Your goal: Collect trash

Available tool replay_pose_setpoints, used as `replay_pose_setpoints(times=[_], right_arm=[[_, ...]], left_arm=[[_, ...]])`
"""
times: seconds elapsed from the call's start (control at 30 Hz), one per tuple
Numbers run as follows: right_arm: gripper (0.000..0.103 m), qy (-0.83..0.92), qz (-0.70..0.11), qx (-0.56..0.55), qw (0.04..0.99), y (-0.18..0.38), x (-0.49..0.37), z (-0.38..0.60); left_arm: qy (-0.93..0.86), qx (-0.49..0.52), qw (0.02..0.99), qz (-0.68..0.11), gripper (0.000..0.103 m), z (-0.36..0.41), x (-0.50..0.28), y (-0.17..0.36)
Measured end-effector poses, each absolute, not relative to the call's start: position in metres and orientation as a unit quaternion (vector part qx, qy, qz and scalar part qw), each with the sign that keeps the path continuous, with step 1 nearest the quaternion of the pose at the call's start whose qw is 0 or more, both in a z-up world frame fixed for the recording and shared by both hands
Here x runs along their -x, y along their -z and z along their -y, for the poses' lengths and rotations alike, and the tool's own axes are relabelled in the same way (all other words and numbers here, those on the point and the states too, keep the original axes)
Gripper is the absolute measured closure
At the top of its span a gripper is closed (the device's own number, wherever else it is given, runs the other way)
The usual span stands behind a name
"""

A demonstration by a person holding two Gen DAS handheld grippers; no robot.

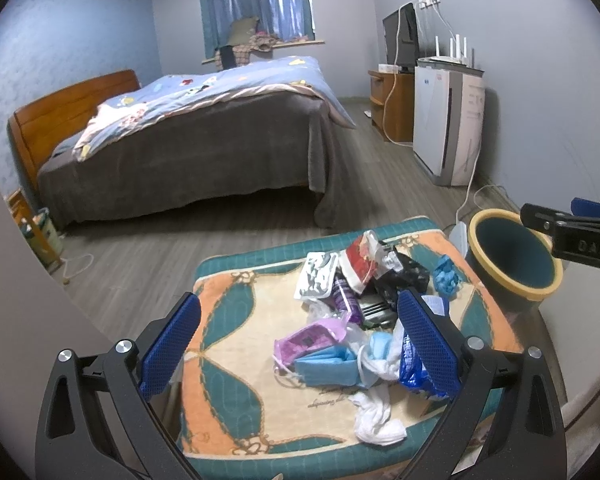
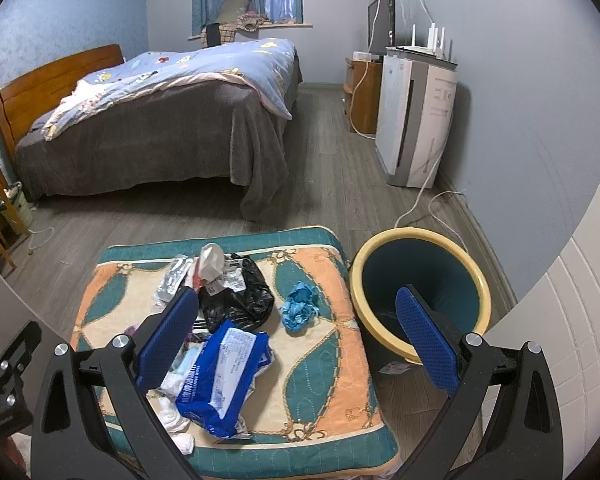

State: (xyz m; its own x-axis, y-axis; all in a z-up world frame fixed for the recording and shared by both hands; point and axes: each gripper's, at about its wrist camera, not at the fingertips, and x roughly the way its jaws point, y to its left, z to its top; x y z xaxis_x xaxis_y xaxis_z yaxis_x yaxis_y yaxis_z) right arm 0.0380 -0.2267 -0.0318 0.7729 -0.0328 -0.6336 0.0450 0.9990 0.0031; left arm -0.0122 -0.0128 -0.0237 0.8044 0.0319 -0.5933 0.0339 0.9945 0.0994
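Both hand-held grippers spread, empty, above the trash pile beside the bin (image 2: pixel 420 284).
Light, crinkly, slippery blue wet-wipe pack (image 2: pixel 224 376): best pinched across a flattened edge.

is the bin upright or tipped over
Upright: the bin stands on the floor beside the cushion, its yellow rim facing up.

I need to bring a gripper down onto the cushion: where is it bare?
Bare: the cushion's right strip between the blue glove wad and trash bin, and its left edge. Crowded: the centre, around the black bag and blue wipes pack.
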Motion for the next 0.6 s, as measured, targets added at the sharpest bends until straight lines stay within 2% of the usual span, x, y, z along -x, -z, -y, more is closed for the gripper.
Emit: replay_pose_setpoints(times=[0.37, 0.6], right_arm=[[0.006, 0.024, -0.341, -0.027, 0.94, 0.035, -0.054, 0.227], [0.006, -0.042, -0.385, -0.01, 0.922, 0.056, -0.074, 0.2]], left_arm=[[-0.008, -0.048, 0.949, -0.311, 0.005, 0.0, -0.014, -0.018], [-0.022, -0.013, 0.934, -0.357, 0.005, -0.026, -0.054, 0.013]])
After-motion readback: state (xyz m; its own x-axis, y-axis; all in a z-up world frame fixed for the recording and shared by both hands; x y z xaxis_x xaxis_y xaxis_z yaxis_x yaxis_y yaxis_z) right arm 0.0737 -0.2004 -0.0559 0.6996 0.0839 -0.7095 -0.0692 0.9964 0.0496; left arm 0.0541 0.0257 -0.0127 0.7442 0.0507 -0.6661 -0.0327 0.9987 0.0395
